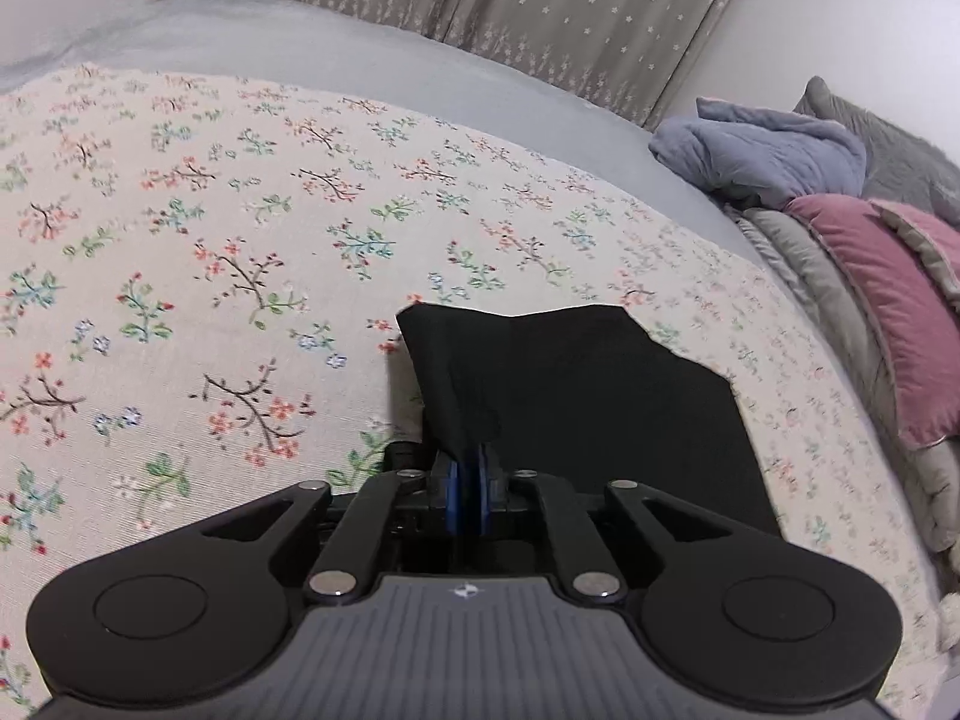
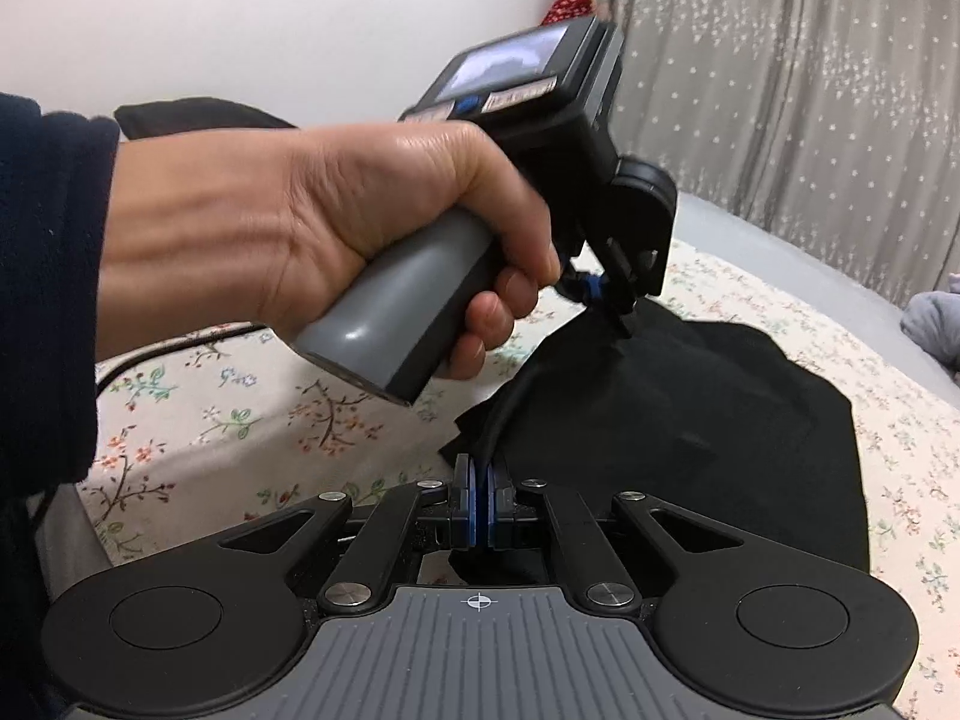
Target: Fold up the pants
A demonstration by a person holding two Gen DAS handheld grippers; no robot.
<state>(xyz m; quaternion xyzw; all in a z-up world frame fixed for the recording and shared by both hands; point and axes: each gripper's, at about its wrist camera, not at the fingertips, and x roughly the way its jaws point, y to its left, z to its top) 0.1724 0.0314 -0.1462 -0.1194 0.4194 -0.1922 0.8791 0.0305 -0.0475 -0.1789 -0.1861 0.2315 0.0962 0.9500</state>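
Both the left gripper (image 1: 470, 468) and right gripper (image 2: 479, 501) are pinching the partly folded black fabric pants (image 2: 690, 420) over the floral bedspread (image 1: 210, 240); at least 1 fold seems left.

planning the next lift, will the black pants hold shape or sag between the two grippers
Likely sag: the black pants already drape and crease between the left gripper and right gripper. Probably light, since each pinches only a small bit of the edge. Thin fabric might slip.

Left wrist view: low and close over the bed (image 1: 180, 252), facing the far curtain (image 1: 510, 0). Right wrist view: equally low, aimed leftward at the left tool (image 2: 606, 300). Shared by both: black pants (image 1: 600, 396), floral spread, curtain.
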